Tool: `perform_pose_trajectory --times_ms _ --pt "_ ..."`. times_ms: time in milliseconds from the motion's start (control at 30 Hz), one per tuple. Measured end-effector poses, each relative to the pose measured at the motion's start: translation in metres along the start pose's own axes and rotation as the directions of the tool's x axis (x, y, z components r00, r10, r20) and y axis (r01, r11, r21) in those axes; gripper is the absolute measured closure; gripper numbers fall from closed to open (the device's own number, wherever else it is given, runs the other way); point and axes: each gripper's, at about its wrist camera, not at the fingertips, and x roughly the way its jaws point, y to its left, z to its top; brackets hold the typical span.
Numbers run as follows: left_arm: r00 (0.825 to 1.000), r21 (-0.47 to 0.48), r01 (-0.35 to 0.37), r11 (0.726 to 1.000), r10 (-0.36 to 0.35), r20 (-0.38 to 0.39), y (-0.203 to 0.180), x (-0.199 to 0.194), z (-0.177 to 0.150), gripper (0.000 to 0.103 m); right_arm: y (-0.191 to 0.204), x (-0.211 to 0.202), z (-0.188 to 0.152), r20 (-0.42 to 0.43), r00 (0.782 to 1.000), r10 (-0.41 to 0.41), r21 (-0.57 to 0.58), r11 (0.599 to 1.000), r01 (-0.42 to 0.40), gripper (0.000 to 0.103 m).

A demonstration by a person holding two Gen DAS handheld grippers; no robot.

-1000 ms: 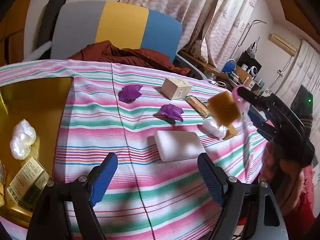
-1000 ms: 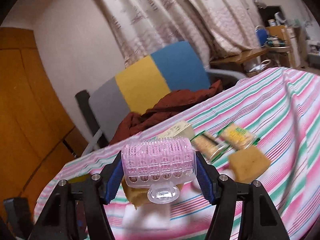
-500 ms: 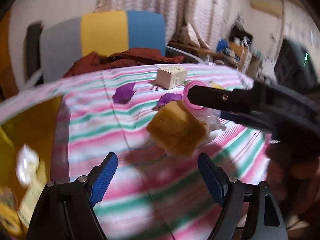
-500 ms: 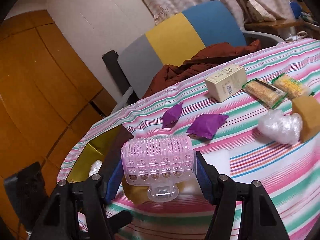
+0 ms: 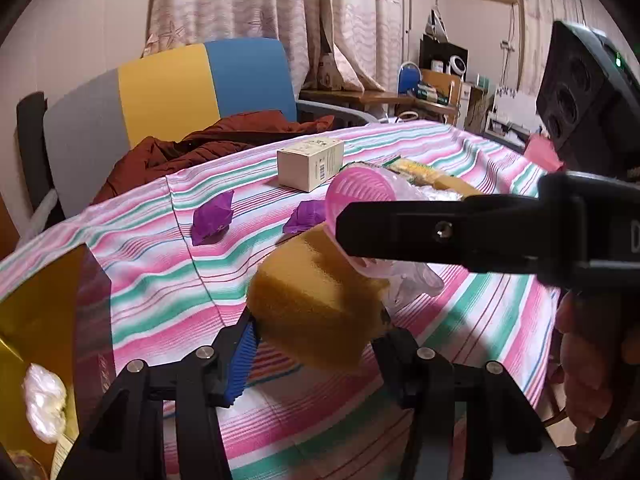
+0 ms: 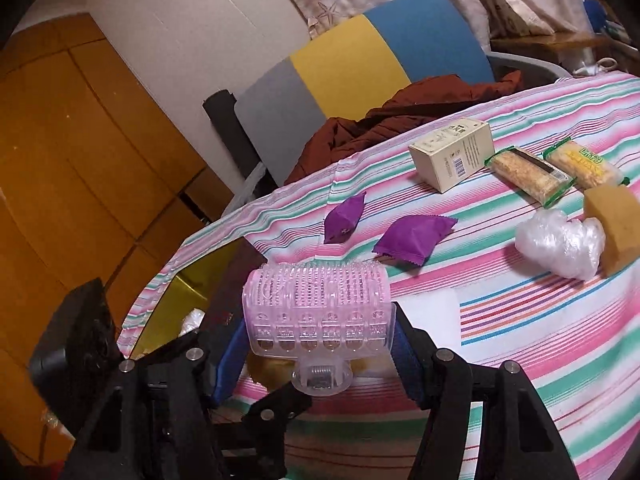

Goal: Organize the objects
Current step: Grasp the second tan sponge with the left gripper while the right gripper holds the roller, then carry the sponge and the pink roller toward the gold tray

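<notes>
My right gripper [image 6: 318, 340] is shut on a pink spiked hair roller [image 6: 316, 304], held crosswise between its pads. A yellow sponge [image 5: 312, 292] clings to the underside of the roller [image 5: 360, 196]. My left gripper [image 5: 316, 328] has its jaws closing on that sponge, and both pads touch its sides above the striped tablecloth [image 5: 168, 280]. In the right wrist view only a yellow sliver of the sponge [image 6: 264, 368] shows below the roller.
A gold tray [image 5: 40, 320] holding a white wad [image 5: 44, 404] sits at the left. On the cloth lie a cream box [image 6: 452, 154], two purple sachets [image 6: 344, 216], two snack bars [image 6: 528, 176], a clear plastic wad [image 6: 560, 244] and another sponge [image 6: 612, 220]. A chair with a rust jacket [image 5: 208, 148] stands behind.
The right gripper brought the roller and the clinging sponge down between the left fingers. The left jaws went from wide open to closed on the sponge.
</notes>
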Motion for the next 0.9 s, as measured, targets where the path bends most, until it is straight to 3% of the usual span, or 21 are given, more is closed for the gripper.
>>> perform_pose_trajectory --times_ms 200,300,433,567,767,900 --pt "1.0 -0.061 0.015 0.998 -0.014 0.014 0.007 -0.005 -0.007 0.053 0.003 -0.006 0.001 0.022 1.0 -0.022 -0.009 1.0 0.022 0.038" --pt "0.999 -0.126 0.036 0.991 -0.035 0.011 0.017 -0.007 -0.012 0.053 -0.003 -0.01 0.002 0.038 0.996 -0.086 -0.003 0.996 0.086 0.038" --pt "0.999 -0.159 0.045 0.986 -0.041 0.031 0.022 -0.016 -0.017 0.053 -0.022 -0.018 0.002 0.033 0.993 -0.114 0.061 0.992 0.112 0.038" --pt "0.997 -0.189 0.052 0.98 -0.041 0.063 0.024 -0.03 -0.021 0.053 -0.02 -0.021 -0.001 0.027 0.991 -0.132 0.05 0.99 0.131 0.038" --pt "0.991 -0.319 0.098 0.943 -0.064 0.115 0.049 -0.053 -0.03 0.053 -0.003 -0.018 -0.007 0.021 0.989 -0.144 -0.01 0.989 0.144 0.038" --pt "0.991 -0.366 0.089 0.926 -0.044 0.13 0.061 -0.068 -0.035 0.053 0.007 -0.014 -0.01 0.004 0.99 -0.141 -0.028 0.99 0.141 0.038"
